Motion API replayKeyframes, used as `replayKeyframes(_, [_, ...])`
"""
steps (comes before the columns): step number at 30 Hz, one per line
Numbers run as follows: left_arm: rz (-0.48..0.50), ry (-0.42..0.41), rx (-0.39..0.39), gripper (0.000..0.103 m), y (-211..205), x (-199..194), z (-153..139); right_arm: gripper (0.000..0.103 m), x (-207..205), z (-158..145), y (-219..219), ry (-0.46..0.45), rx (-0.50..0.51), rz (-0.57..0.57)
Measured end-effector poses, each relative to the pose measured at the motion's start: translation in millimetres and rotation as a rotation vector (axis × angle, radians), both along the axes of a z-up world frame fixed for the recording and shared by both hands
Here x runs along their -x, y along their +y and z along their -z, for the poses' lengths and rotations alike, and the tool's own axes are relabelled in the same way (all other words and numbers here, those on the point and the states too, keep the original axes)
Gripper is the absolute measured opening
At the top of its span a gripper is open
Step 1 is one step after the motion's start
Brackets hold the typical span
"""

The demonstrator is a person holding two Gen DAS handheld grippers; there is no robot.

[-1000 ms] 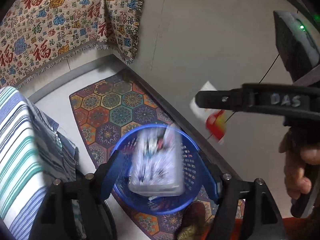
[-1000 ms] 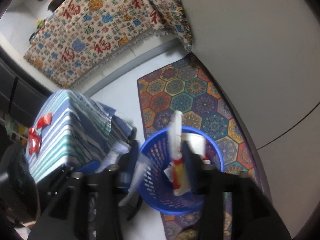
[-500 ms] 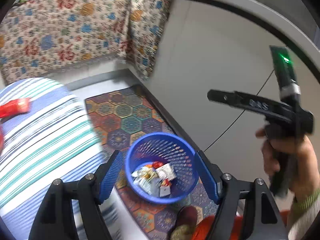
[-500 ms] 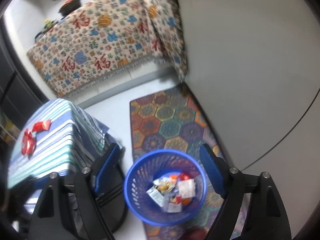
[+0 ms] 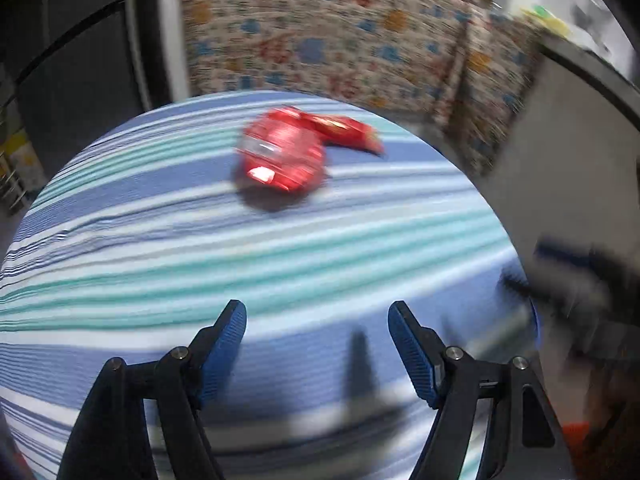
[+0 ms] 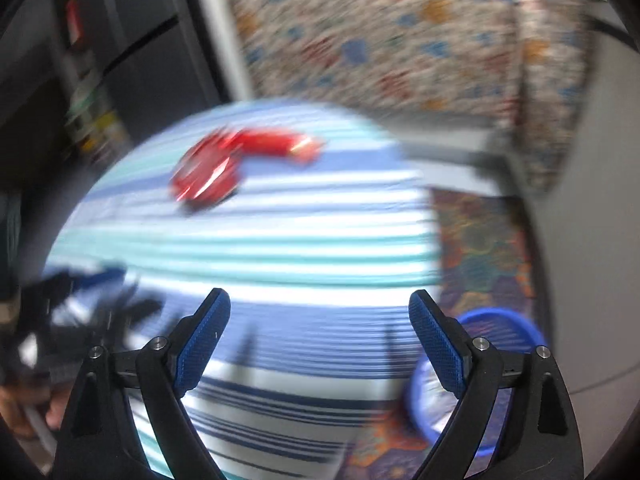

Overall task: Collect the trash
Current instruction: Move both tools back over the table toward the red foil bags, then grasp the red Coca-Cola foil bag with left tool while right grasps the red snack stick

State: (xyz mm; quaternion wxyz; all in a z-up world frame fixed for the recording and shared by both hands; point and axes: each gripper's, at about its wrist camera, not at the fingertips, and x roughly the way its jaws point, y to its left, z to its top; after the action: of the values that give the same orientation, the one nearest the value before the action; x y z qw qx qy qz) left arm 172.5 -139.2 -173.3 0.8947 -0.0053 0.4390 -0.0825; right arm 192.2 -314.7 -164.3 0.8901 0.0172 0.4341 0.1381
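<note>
Both views are blurring, so no writing on anything is reading clearly. The left tool (image 5: 316,316) is gaping wide with nothing between its fingers, and so is the right tool (image 6: 318,308). Two red wrappers (image 5: 286,156) (image 6: 212,170) are lying touching at the far side of the striped surface (image 5: 280,248) (image 6: 280,240). A blue basket (image 6: 492,376) is sitting on the floor, near right.

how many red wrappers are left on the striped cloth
2, though blur makes it hard to be sure. A crumpled red wrapper lies toward the far side of the striped cloth; a longer red wrapper sits just behind it to the right, touching or overlapping it.
</note>
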Motion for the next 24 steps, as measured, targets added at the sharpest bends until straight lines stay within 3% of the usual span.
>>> replayKeyframes(4, [-0.018,-0.002,0.009,0.075,4.7,-28.4,-4.6,0.091,-9.1,24.2,41.5,0.044,0.061,-0.084])
replayKeyframes(11, [-0.062,0.013,0.027,0.075,1.2,-87.5,5.1,0.091,-22.2,35.5,38.8,0.055,0.092,-0.083])
replayKeyframes(18, [-0.181,-0.017,-0.109,0.075,-11.5,-132.7,7.8,0.091,-20.8,33.8,30.0,0.047,0.089,-0.074])
replayKeyframes(24, [-0.189,0.012,-0.184,0.087,-13.2,-151.4,33.4,0.091,-21.8,28.3,25.7,0.034,0.070,-0.072])
